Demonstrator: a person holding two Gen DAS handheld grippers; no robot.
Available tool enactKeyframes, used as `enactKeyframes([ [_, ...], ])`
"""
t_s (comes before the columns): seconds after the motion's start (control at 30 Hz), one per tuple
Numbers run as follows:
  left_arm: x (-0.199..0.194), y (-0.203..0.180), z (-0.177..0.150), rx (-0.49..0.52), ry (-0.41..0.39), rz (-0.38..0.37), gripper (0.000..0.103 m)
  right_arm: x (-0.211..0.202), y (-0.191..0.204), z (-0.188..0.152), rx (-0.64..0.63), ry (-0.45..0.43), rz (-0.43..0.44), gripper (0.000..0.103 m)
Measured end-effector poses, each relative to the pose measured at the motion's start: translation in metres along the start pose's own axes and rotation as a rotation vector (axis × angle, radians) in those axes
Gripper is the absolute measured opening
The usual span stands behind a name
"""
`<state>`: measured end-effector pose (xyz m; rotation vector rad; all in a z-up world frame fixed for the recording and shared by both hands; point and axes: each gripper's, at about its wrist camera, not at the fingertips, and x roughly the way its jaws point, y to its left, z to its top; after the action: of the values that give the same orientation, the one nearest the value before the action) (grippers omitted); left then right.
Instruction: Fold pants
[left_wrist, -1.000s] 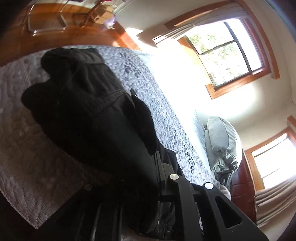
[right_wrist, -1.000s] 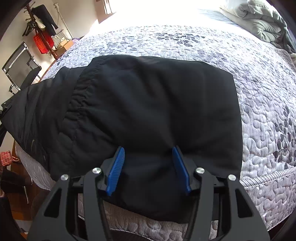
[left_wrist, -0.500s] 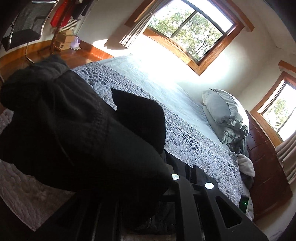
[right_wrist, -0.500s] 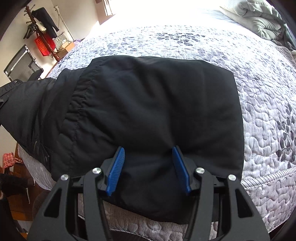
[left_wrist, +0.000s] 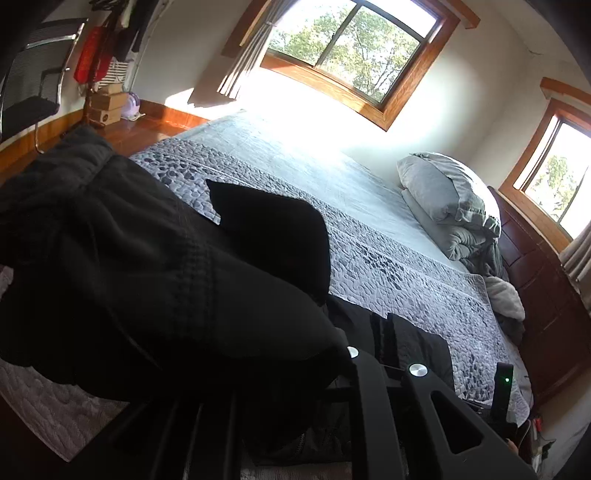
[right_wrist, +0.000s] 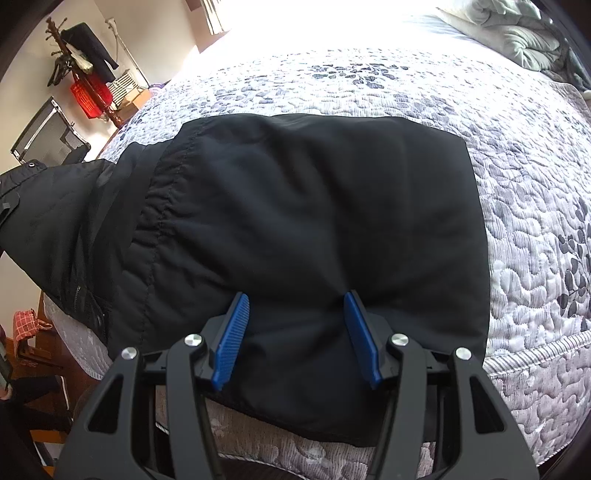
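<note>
Pants (right_wrist: 303, 236) lie folded at the bed's (right_wrist: 535, 206) near edge; my right gripper (right_wrist: 295, 332) pins them, fingers half spread, so my left gripper (left_wrist: 280, 406), clamped on lifted cloth, can fold it over.

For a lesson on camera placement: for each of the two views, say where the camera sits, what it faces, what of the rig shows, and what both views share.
Left wrist: sits on the left gripper, looks across the bed toward the windows and pillows; black pants bunched at its fingers hide the tips.
Right wrist: sits on the right gripper, looks down on the pants spread flat; blue pads stand apart, pressed into the fabric.
Shared: pants, patterned quilt, pillows, mesh chair.
</note>
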<state>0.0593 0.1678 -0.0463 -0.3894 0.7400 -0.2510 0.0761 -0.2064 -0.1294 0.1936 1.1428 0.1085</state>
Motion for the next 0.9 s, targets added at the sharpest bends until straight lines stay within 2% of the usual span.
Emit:
enactKeyframes([
  [0.57,0.024,-0.081,-0.034,0.442,0.130,0.092,0.017,-0.003,-0.013,0.003,0.056,0.001,0.070,0.054],
  [0.9,0.044,-0.132,-0.079,0.784,0.251,0.161,0.024,-0.007,-0.018,0.002,0.080,0.000,0.087,0.052],
])
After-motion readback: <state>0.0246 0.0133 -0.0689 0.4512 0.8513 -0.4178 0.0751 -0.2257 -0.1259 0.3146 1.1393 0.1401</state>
